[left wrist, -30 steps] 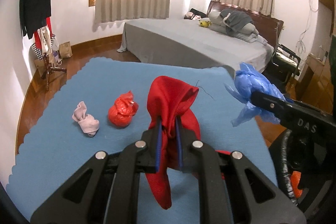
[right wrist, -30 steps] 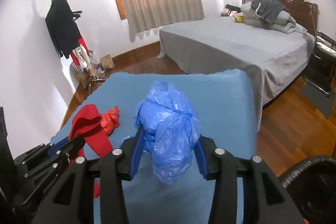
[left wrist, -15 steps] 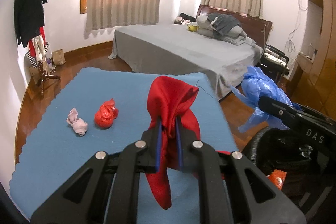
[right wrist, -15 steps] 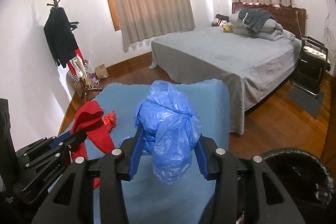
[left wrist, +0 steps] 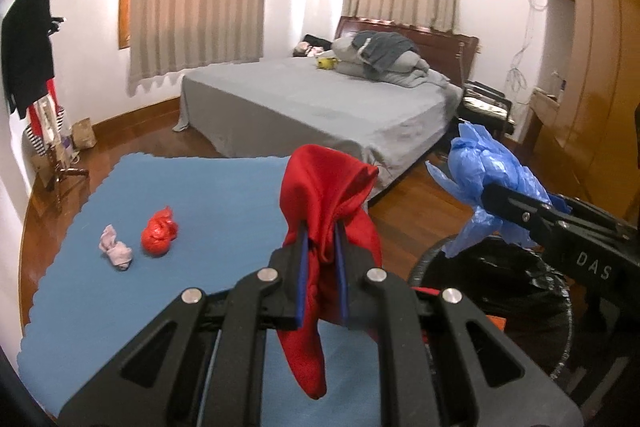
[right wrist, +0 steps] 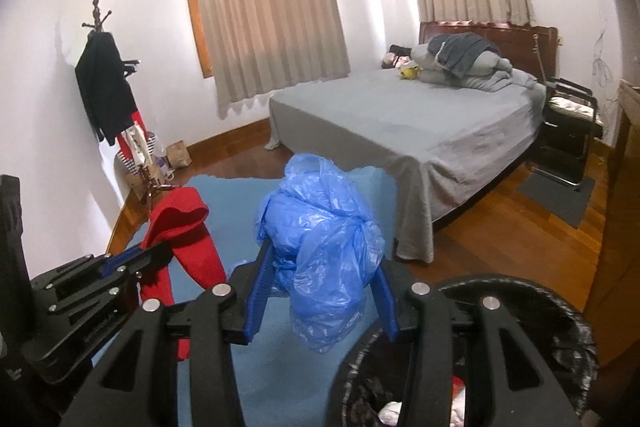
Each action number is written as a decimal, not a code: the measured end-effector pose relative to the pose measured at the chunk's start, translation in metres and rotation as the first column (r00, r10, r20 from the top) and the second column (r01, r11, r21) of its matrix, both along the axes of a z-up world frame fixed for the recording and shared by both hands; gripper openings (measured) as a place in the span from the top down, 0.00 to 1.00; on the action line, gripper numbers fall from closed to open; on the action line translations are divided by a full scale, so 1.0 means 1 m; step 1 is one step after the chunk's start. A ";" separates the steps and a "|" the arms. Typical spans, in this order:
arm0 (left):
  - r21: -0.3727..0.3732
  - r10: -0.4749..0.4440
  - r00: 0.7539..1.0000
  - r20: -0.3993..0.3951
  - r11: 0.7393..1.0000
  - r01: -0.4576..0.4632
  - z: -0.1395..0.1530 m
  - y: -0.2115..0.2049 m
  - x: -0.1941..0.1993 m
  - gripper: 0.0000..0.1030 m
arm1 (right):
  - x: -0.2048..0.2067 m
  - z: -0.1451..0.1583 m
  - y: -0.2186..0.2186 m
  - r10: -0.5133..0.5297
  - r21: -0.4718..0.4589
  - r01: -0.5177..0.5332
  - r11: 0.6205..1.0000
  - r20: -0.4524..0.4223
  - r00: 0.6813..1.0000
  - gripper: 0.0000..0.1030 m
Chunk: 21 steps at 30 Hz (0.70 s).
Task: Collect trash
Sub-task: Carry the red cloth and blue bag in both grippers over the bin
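Note:
My left gripper [left wrist: 320,247] is shut on a red cloth [left wrist: 326,195] that hangs down between the pads, held above the blue mat [left wrist: 208,203]. My right gripper [right wrist: 322,267] is shut on a crumpled blue plastic bag [right wrist: 324,239], held just left of a black trash bin [right wrist: 528,339] with a black liner. The bin also shows in the left wrist view [left wrist: 500,291] with the blue bag [left wrist: 492,171] above its rim. A crumpled red bag [left wrist: 159,231] and a pale pink wad [left wrist: 116,249] lie on the mat at the left.
A grey bed [left wrist: 320,103] stands behind the mat. A coat rack [right wrist: 108,83] with dark clothes is at the left wall. A black chair [right wrist: 568,131] stands beside the bed. A wooden wardrobe [left wrist: 592,75] is at the right. Wooden floor [right wrist: 520,223] surrounds the mat.
Both grippers have risen and moved right with their loads. The bin has come into view below the right gripper, and the mat looks farther away.

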State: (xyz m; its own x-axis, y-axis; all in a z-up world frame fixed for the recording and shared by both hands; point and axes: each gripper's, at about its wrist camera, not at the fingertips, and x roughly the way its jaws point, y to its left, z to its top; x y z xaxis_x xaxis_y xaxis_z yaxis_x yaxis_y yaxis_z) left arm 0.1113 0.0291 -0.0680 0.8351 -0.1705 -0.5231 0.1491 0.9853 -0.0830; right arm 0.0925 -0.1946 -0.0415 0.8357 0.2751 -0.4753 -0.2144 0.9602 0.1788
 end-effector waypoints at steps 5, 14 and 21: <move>0.004 -0.043 0.999 0.020 0.999 0.043 0.006 -0.023 -0.009 0.89 | -0.014 0.005 -0.019 -0.038 0.004 0.038 0.999 0.016 0.999 0.56; 0.001 -0.130 0.990 0.046 0.991 0.130 0.010 -0.058 -0.018 0.89 | -0.039 0.007 -0.056 -0.121 -0.004 0.122 0.993 0.030 0.992 0.56; 0.001 -0.225 0.973 0.050 0.974 0.225 0.002 -0.099 -0.024 0.89 | -0.055 -0.006 -0.092 -0.219 -0.019 0.219 0.976 0.001 0.976 0.56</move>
